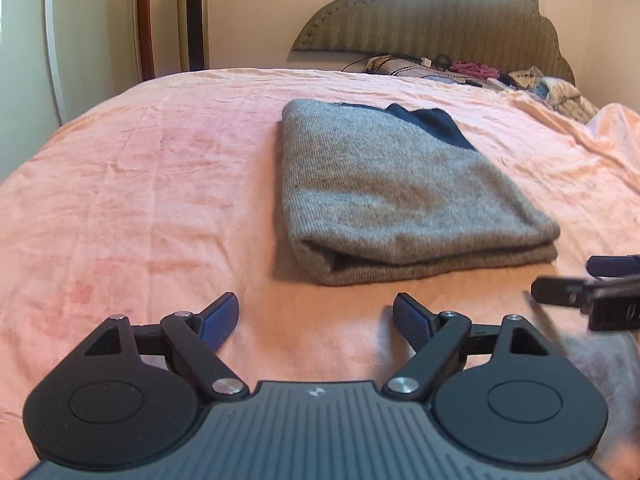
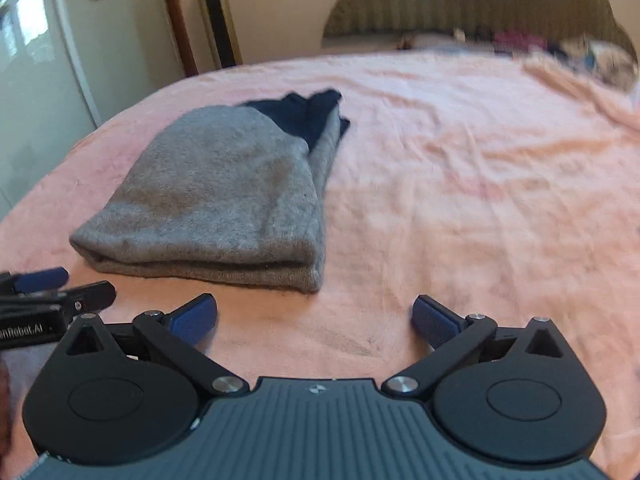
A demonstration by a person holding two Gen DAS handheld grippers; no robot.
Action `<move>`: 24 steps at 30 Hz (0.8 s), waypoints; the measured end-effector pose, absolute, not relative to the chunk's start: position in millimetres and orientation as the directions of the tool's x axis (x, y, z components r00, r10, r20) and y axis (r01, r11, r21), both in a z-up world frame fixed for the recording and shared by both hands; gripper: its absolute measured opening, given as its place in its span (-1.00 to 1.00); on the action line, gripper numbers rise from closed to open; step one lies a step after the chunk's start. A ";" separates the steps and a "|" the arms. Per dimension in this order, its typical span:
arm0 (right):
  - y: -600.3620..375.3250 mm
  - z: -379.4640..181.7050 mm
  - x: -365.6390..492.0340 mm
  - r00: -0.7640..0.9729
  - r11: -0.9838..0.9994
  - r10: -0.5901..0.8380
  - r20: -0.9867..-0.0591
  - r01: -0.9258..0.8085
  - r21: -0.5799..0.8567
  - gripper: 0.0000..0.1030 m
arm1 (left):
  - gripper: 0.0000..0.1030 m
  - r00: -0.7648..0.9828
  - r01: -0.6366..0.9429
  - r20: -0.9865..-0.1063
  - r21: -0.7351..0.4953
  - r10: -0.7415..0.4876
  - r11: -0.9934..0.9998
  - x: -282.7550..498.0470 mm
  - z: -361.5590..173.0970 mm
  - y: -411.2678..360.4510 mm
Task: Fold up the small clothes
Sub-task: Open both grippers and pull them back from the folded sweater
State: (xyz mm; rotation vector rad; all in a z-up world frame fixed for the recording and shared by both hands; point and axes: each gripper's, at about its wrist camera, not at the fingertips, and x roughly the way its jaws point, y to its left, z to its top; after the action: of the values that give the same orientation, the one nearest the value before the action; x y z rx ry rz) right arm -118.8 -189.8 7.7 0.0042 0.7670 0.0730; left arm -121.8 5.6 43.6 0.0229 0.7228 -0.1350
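Note:
A grey knit garment (image 1: 392,192) with a dark blue part at its far end lies folded in layers on the pink bedspread (image 1: 140,184). My left gripper (image 1: 316,312) hovers just short of its near folded edge, jaws open, nothing between them. In the right wrist view the same grey garment (image 2: 224,192) lies ahead and to the left. My right gripper (image 2: 314,318) stands open wide over the bare pink bedspread (image 2: 460,184), beside the garment's near right corner, holding nothing. Each gripper's tips show at the edge of the other's view: right gripper (image 1: 592,284), left gripper (image 2: 60,288).
A padded headboard (image 1: 432,16) stands at the far end of the bed, with a heap of mixed clothes and cables (image 1: 472,72) below it. A tall tower fan (image 1: 192,16) and a white door (image 1: 24,40) are at the back left.

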 end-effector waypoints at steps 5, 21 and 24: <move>-183.3 19.0 -111.7 0.712 0.996 0.086 -0.697 -0.064 0.057 1.00 | 0.65 0.731 0.109 -0.674 -0.039 -0.107 0.993 -119.8 49.4 7.1; -176.5 36.9 -88.4 0.724 0.993 0.122 -0.678 -0.094 0.077 1.00 | 0.65 0.728 0.084 -0.679 -0.045 -0.092 0.995 -111.1 49.9 9.3; -179.5 30.8 -89.1 0.715 0.993 0.118 -0.689 -0.083 0.084 1.00 | 0.65 0.728 0.086 -0.679 -0.043 -0.092 0.995 -110.1 49.1 9.8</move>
State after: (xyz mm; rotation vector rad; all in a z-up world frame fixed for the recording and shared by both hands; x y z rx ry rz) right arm -89.0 -179.5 30.8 0.0479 0.7665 0.1109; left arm -110.1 9.8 49.1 -0.0090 0.7488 -0.0978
